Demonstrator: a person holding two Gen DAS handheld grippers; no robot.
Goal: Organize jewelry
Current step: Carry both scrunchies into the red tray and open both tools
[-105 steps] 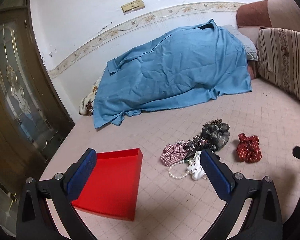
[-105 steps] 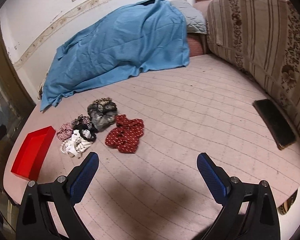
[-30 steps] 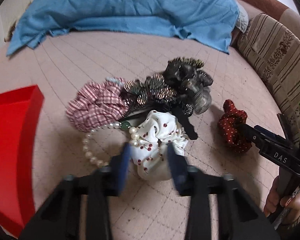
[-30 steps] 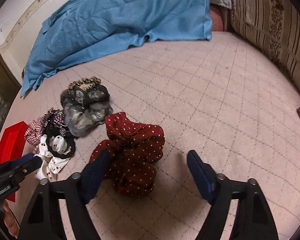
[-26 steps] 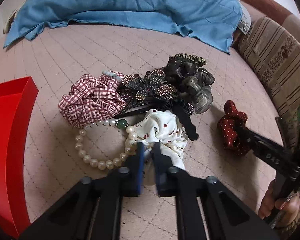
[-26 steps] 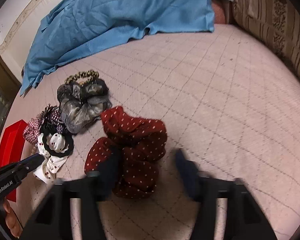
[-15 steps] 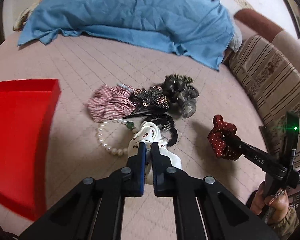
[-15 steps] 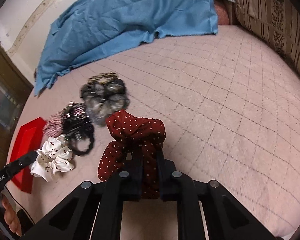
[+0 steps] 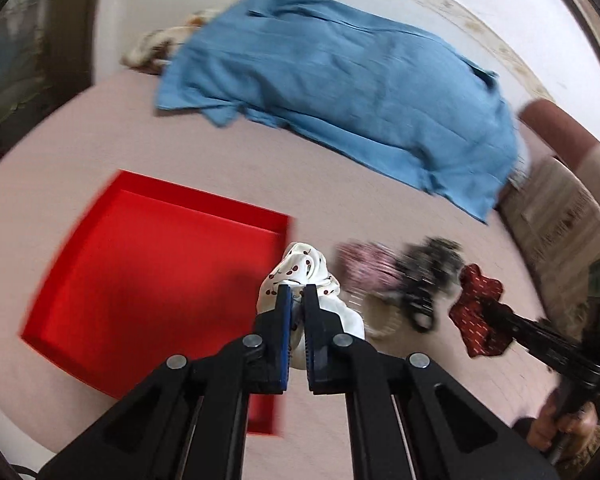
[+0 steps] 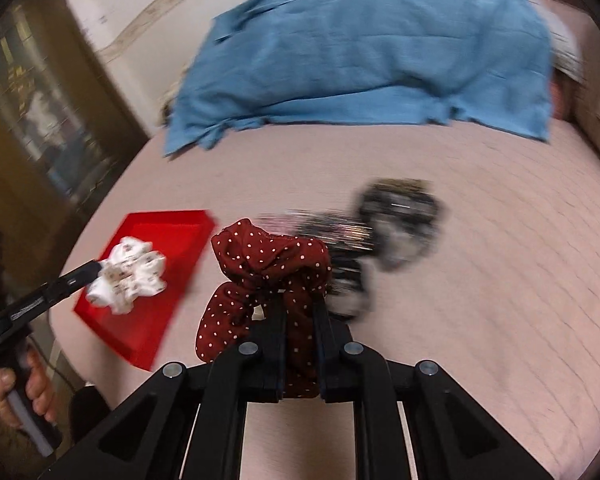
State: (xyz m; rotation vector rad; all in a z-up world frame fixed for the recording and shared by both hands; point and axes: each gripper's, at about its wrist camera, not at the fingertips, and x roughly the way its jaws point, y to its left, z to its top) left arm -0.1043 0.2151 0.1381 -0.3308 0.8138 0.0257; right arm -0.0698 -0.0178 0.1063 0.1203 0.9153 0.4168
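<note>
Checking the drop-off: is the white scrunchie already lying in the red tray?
No, the white scrunchie hangs clamped in the left gripper above the red tray.

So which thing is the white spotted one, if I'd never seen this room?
Find the red tray on the pink bedcover. At its right edge, the left hand-held gripper pinches a white scrunchie with small red cherries; its neighbour is dark red with white dots.

Bare bed surface (image 9: 80, 132) lies all around the red tray (image 9: 148, 280); only the accessory pile (image 9: 404, 276) crowds its right side
</note>
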